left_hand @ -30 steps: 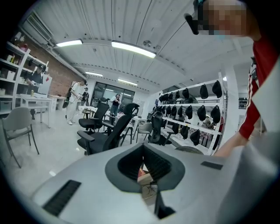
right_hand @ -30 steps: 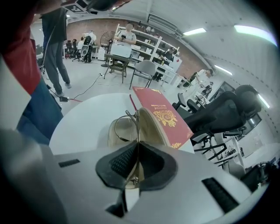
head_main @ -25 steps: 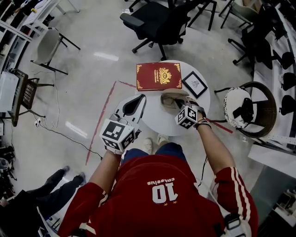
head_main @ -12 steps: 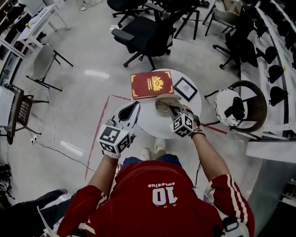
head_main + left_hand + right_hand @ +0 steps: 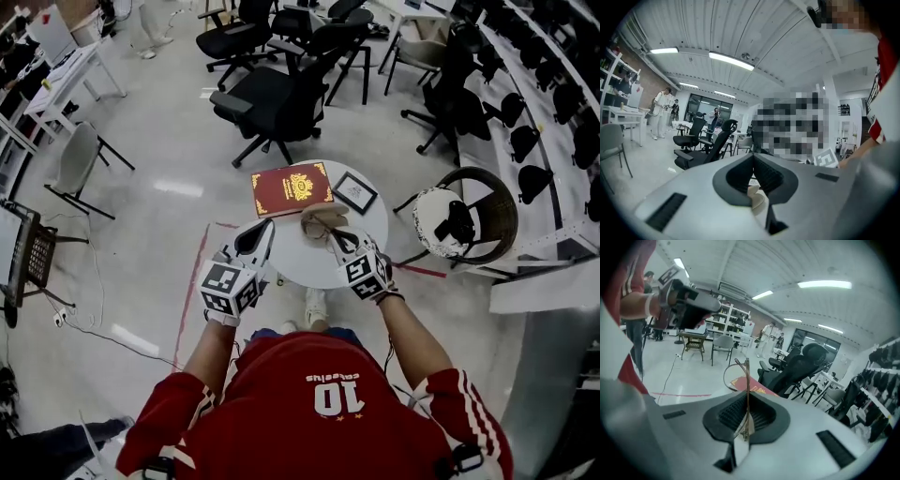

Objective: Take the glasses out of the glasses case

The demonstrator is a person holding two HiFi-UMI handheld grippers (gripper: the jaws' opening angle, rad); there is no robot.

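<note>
**Glasses Held in the Right Jaws**

The right hand-held gripper [image 5: 746, 398] is clamped on the glasses [image 5: 747, 380], whose thin frame runs straight out along its jaws. The case [image 5: 317, 222] lies on the counter [image 5: 300, 262] just ahead. The left hand-held gripper [image 5: 752, 157] (jaws together, empty) hangs farther off. Only the right gripper view shows the grip, and only the head view shows the case.
</note>
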